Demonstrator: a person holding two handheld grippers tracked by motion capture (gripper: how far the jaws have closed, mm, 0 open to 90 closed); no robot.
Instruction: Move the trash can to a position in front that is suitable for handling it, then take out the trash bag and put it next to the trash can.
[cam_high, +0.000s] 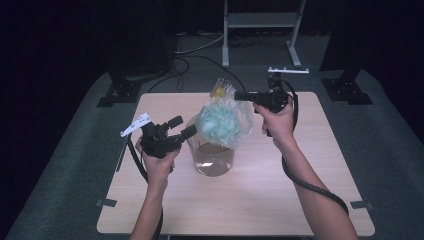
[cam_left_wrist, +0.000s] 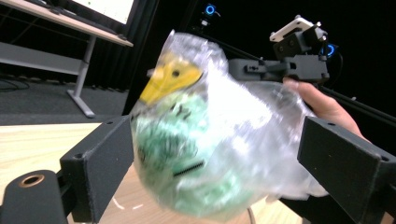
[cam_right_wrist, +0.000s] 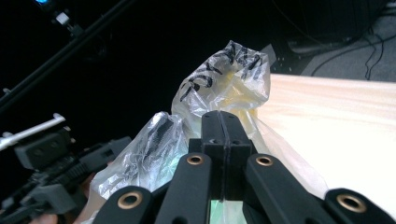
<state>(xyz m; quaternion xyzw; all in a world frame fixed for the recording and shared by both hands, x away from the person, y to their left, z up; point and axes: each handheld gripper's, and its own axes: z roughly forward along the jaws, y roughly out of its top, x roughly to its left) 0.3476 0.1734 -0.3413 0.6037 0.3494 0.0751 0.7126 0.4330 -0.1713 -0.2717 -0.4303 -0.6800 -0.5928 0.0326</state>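
Lettering in black on the one clear bag (cam_high: 224, 120) is showing but unreadable. Right gripper (cam_right_wrist: 220, 122) fingers are pinching its top above one glass beaker (cam_high: 211, 155) on the bench (cam_high: 280, 200); left gripper (cam_high: 184, 127) fingers are spreading wide either side of it.

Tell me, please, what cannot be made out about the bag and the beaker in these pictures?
- Bag contents: left gripper view, blurred; something green with a yellow part, crinkled plastic obscures it.
- Printing on the bag: right gripper view, creased, unreadable.
- Beaker rim: high view, the bag covers it; touching or apart, cannot tell.
- Right gripper grip: jaws shut on the bag's neck; the jaws hide how much.
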